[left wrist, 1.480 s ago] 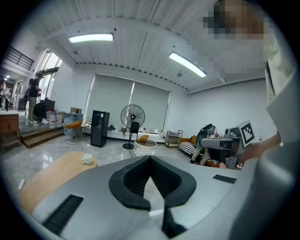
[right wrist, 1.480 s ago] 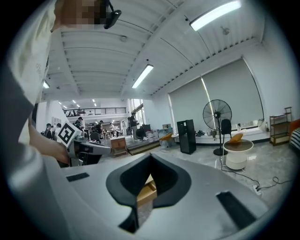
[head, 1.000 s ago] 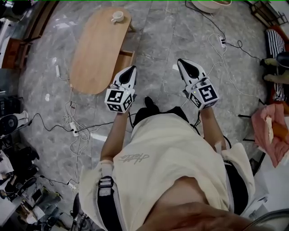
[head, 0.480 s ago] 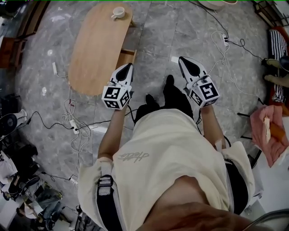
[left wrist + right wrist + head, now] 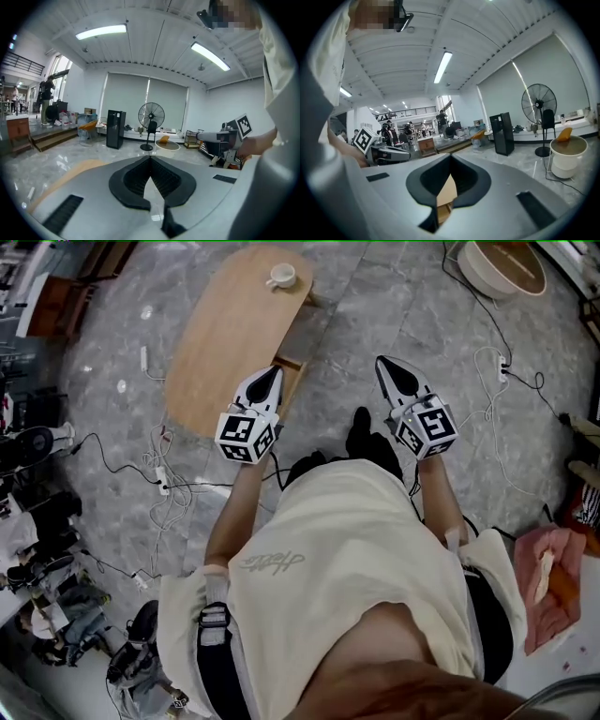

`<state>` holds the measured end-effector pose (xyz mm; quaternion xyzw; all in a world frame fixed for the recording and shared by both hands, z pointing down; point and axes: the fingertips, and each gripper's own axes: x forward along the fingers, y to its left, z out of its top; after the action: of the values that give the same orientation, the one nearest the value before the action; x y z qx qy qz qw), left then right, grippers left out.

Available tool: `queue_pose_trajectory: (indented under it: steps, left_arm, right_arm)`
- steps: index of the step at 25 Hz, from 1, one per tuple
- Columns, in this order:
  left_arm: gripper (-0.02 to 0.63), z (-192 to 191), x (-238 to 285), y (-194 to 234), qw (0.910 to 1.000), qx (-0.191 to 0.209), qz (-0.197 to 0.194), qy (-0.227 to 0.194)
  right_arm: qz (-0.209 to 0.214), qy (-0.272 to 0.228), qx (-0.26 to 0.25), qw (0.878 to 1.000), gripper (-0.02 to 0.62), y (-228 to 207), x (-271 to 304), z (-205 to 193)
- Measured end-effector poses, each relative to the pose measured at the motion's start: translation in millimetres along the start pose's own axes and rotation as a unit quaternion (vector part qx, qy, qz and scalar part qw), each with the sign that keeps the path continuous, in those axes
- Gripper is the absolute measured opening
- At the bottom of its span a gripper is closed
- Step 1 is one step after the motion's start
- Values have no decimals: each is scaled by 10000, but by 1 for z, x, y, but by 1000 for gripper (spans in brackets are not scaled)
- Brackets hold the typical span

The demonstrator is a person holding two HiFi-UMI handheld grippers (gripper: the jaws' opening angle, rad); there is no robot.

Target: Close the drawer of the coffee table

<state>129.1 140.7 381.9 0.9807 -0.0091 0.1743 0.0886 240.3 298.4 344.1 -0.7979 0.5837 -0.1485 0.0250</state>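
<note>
Head view: coffee table (image 5: 225,343) lies in the upper left, and its drawer (image 5: 291,373) stands out at the right edge, just beside my left gripper (image 5: 270,379). My right gripper (image 5: 392,367) is apart, right of centre. Left gripper view: my fingers are pressed together, empty. Right gripper view: fingers together too, with table wood behind them.

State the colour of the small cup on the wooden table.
The small cup is white; head view.

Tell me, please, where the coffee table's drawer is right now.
In the head view, upper centre-left, the drawer juts open from the coffee table's long side nearest the person, just beyond the left gripper.
</note>
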Motion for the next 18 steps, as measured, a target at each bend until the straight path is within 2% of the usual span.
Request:
queue_pose_trajectory:
  steps: [7, 10, 13, 18]
  left_arm:
    - [5, 19, 42, 16, 9961, -156, 870, -17]
    - [5, 20, 35, 27, 9913, -287, 1288, -28]
    - [5, 23, 25, 45, 9852, -257, 1695, 1]
    - [5, 15, 10, 69, 9765, -346, 2126, -68]
  right_arm:
    - [751, 264, 81, 9968, -6, -62, 61, 7]
    - [1129, 410, 7, 9928, -6, -62, 87, 9]
    - [1532, 525, -108, 9867, -6, -55, 118, 11]
    - [1822, 634, -257, 9809, -6, -42, 159, 5]
